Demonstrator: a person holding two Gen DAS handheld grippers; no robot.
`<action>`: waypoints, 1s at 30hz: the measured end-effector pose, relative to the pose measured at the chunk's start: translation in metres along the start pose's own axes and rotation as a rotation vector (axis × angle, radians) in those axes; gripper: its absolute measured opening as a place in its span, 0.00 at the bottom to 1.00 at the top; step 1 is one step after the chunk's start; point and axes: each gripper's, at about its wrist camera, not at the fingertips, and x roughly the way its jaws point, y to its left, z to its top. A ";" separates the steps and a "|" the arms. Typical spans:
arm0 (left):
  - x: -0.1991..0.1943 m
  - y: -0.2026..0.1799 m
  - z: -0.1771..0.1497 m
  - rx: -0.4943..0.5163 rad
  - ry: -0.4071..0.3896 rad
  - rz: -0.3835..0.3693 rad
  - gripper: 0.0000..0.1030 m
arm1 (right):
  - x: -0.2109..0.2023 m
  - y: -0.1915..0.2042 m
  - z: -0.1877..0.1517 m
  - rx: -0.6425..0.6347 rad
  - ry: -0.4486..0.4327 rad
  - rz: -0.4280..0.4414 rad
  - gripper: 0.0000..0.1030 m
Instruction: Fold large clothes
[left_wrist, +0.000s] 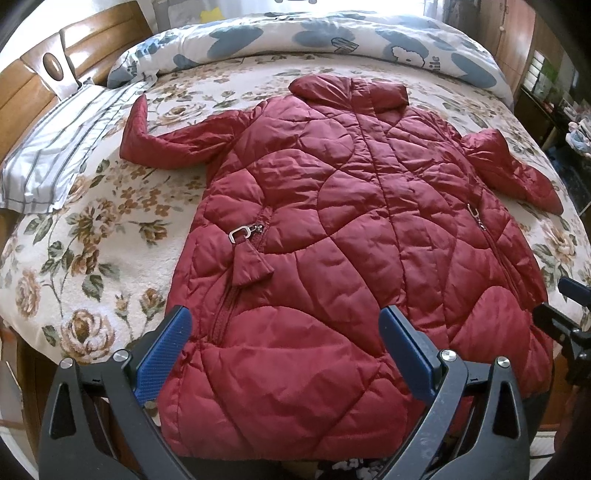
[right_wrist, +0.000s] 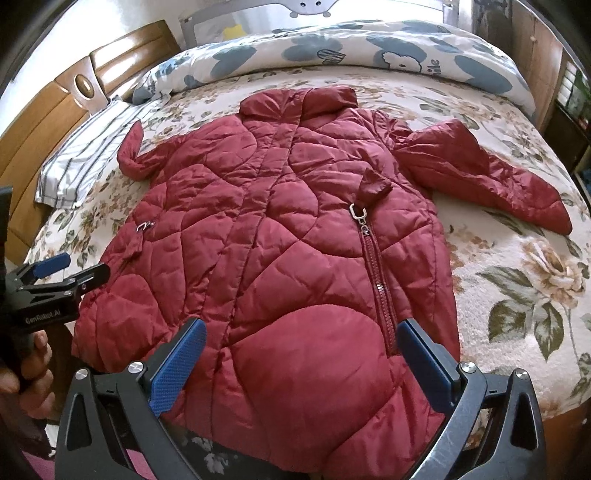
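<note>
**Quilted red coat spread flat on the bed, both hand-held grippers spread above its hem**

From the left wrist, the red coat lay face-up and flat on the bed, collar toward the far side, hem nearest the camera. Its fabric was shiny, puffy and wrinkled, stitched in curving quilt lines, with a metal zipper pull at a side pocket. One sleeve stretched sideways with its cuff bent upward. The bedspread was cream, woolly-looking, printed with brown roses and green leaves. A striped pillow sat near the wooden headboard, and a rolled duvet with blue shapes ran along the far edge. The left hand-held gripper hovered over the hem, its blue ribbed pads wide apart, holding nothing.

From the right wrist, the coat's other sleeve angled outward across the bedspread. The right hand-held gripper likewise stood spread over the hem, empty. At the left edge, a hand gripped the black handle of the left hand-held gripper.
</note>
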 end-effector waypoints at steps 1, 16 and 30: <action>0.001 0.001 0.001 -0.007 0.003 -0.007 0.99 | -0.001 -0.003 0.001 0.011 -0.006 0.006 1.00; 0.018 0.014 0.031 -0.101 -0.079 -0.110 0.99 | -0.008 -0.067 0.024 0.130 -0.102 -0.039 1.00; 0.050 0.020 0.065 -0.108 -0.022 -0.067 0.99 | 0.021 -0.201 0.043 0.418 -0.122 -0.045 0.88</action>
